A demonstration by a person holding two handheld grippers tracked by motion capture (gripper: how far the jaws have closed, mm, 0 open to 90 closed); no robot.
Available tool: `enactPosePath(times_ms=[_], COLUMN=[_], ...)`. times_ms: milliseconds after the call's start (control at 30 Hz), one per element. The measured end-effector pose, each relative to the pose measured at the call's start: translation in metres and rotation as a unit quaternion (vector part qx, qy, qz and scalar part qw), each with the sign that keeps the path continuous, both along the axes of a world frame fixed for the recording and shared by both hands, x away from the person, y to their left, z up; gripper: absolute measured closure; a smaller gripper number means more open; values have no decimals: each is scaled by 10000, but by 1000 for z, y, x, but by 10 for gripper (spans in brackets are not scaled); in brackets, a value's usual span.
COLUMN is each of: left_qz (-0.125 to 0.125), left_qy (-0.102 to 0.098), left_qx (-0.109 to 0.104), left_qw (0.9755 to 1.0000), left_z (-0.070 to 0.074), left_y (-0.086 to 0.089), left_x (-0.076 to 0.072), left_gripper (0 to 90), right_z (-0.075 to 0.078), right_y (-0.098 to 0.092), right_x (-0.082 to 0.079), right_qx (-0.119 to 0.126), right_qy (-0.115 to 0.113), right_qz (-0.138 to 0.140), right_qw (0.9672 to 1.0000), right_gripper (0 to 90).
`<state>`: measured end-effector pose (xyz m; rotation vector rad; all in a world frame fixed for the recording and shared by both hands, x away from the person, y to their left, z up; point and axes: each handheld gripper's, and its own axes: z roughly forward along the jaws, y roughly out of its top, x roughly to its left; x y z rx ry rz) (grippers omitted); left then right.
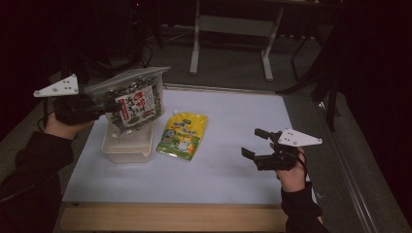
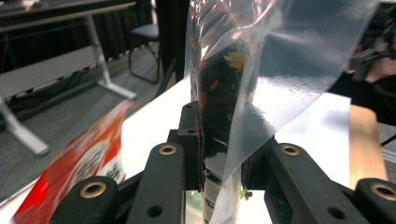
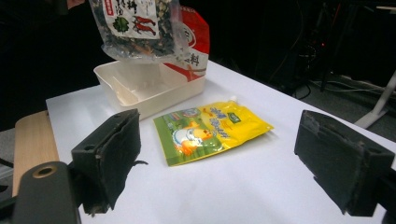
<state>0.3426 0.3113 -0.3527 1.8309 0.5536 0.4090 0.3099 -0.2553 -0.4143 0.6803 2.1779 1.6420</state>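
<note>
A clear bag of dark dried food with a red and white label (image 1: 133, 102) hangs above a white plastic container (image 1: 127, 148) at the left of the white table. My left gripper (image 1: 108, 108) is shut on the bag's edge; in the left gripper view the clear plastic (image 2: 252, 70) rises from between its closed jaws (image 2: 215, 154). From the right gripper view the bag (image 3: 140, 28) hovers over the container (image 3: 140, 88). A yellow and green pouch (image 1: 183, 135) lies flat beside the container. My right gripper (image 1: 252, 144) is open and holds nothing, low over the table right of the pouch (image 3: 210, 130).
A red and white packet (image 3: 194, 42) sits behind the container, also low left in the left gripper view (image 2: 79, 163). The wooden table edge (image 1: 175, 218) runs along the front. Desk legs (image 1: 194, 43) and chairs stand on the floor beyond the table.
</note>
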Motion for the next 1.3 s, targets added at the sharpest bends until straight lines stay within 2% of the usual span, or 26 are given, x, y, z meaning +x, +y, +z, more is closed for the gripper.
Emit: enactPosePath(times_ms=[167,267,433,700,767,900,1000,1133,1300], left_qz=[234,299,382,426,457,450,457,489,537], left_qy=[107,174,294,499,520,543,604,647,734], left_qx=[23,-34,87,184,274,300,429,330,379], left_qw=[9997,9994,9988,9977,9972,9971,9962,9962,9951], left_z=[-10,-16,-26,-35,-35,-37,-41,-43,-44], left_y=[15,21,26,20,18,15,13,15,18], left_x=[5,7,12,20,21,23,25,25,25], left_gripper=[753,753,754,754,754,754,754,754,755], right_z=[-2,-2,-2,-2,-1,-2,-2,-3,-2], right_y=[-2,-2,-1,0,0,-1,-1,-2,-1], right_x=[0,0,1,1,1,0,0,0,0], right_qx=[6,2,-15,-14,-22,-4,-5,8,17], right_qy=[40,52,49,64,59,46,59,64,65], right_qz=[-25,-22,-5,0,6,3,-7,-1,5], right_qw=[10000,10000,10000,10000,10000,10000,10000,10000,10000], right_gripper=[140,140,140,140,140,140,140,140,140])
